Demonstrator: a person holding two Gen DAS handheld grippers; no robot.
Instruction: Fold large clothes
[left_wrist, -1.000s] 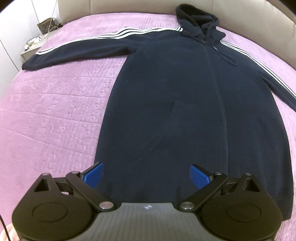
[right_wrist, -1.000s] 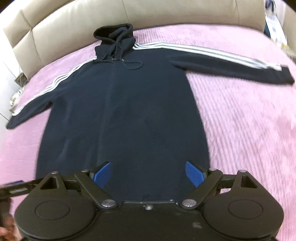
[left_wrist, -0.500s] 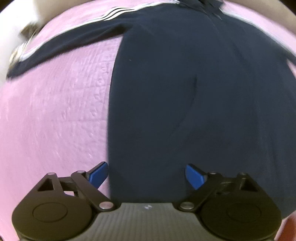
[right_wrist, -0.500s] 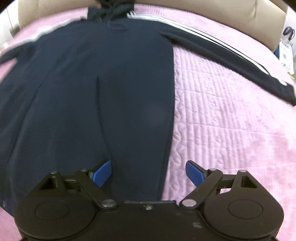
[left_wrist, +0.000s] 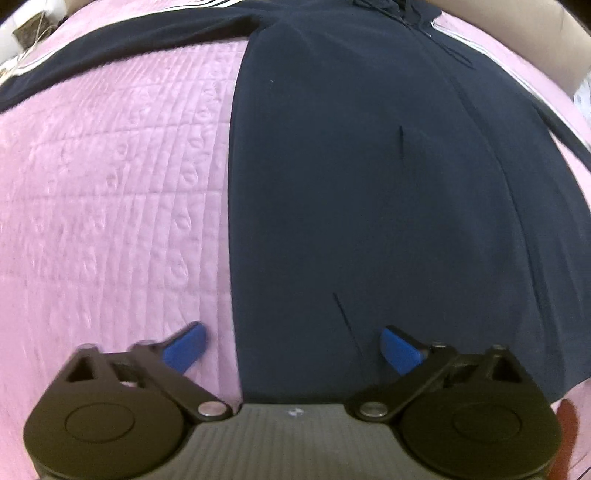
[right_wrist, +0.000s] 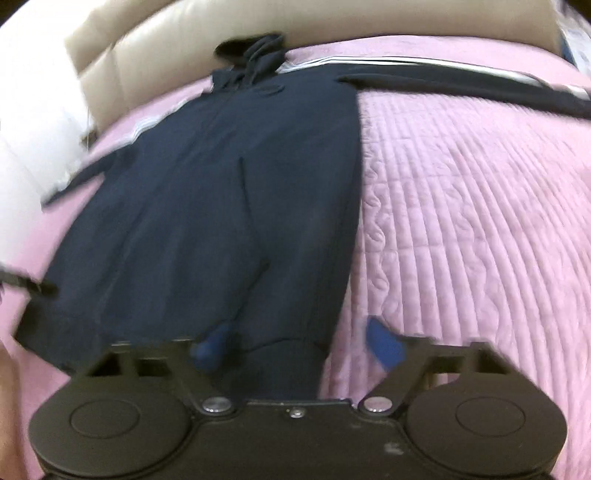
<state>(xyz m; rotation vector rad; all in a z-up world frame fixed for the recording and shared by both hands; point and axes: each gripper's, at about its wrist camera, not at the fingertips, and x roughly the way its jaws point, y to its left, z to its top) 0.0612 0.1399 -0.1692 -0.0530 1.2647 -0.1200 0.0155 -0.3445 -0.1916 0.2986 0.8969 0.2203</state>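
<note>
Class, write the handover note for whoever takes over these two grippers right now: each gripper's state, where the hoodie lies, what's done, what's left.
Left gripper: open, jaws just been closing, astride the hoodie's left side edge near the hem; no grip yet.
Right gripper: blurred, jaws look apart, just been closing, right hem corner between them.
Hoodie: flat on the pink bedspread, sleeves spread, hood toward the headboard.
Done: nothing folded.
Left: pinch both hem corners, then probably fold.
</note>
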